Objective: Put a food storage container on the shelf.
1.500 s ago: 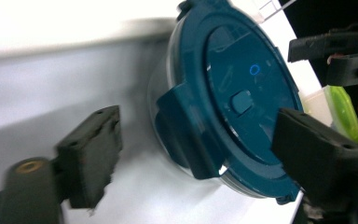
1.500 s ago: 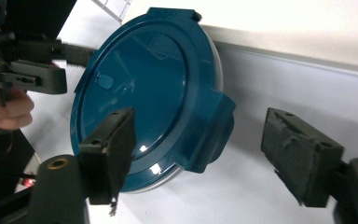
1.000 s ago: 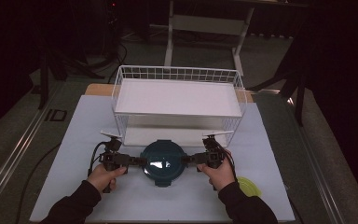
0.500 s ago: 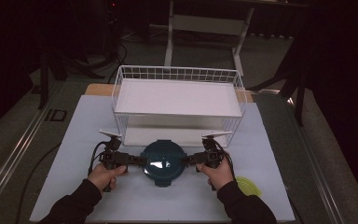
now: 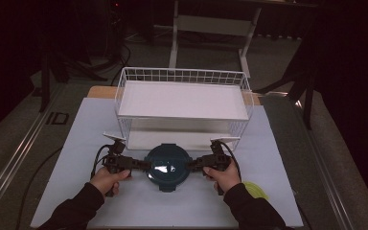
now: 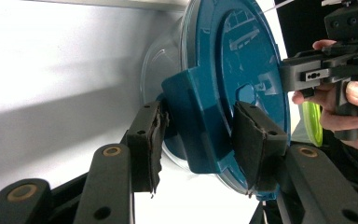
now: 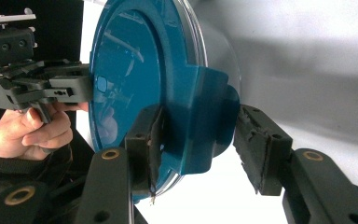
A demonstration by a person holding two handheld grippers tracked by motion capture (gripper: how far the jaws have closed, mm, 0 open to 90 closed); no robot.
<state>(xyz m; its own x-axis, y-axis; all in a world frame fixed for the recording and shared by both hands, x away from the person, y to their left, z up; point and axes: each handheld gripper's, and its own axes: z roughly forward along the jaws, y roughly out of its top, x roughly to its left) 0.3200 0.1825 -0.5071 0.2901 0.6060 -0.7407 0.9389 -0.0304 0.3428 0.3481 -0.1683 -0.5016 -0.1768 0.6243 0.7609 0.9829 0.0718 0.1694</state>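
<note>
Left gripper (image 6: 200,140) clamped on box (image 5: 166,165) clip. Right gripper (image 7: 200,144) just closing around opposite clip, far pad not touching. I finish squeeze, lift level.

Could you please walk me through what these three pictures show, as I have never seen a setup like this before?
There is no robot here: a person holds a hand tool with two black jaws in each hand. The high view looks down on a table from above; the left gripper and the right gripper reach in from either side of a round container with a blue lid. Behind it stands a white wire shelf, and a yellow-green thing lies beside the right hand.

The other two pictures come from cameras riding on the grippers. In the left gripper view, the jaws press on a blue clip of the lid. In the right gripper view, the jaws have just been closing around the opposite clip; one pad touches it, the other is not yet on it.
</note>
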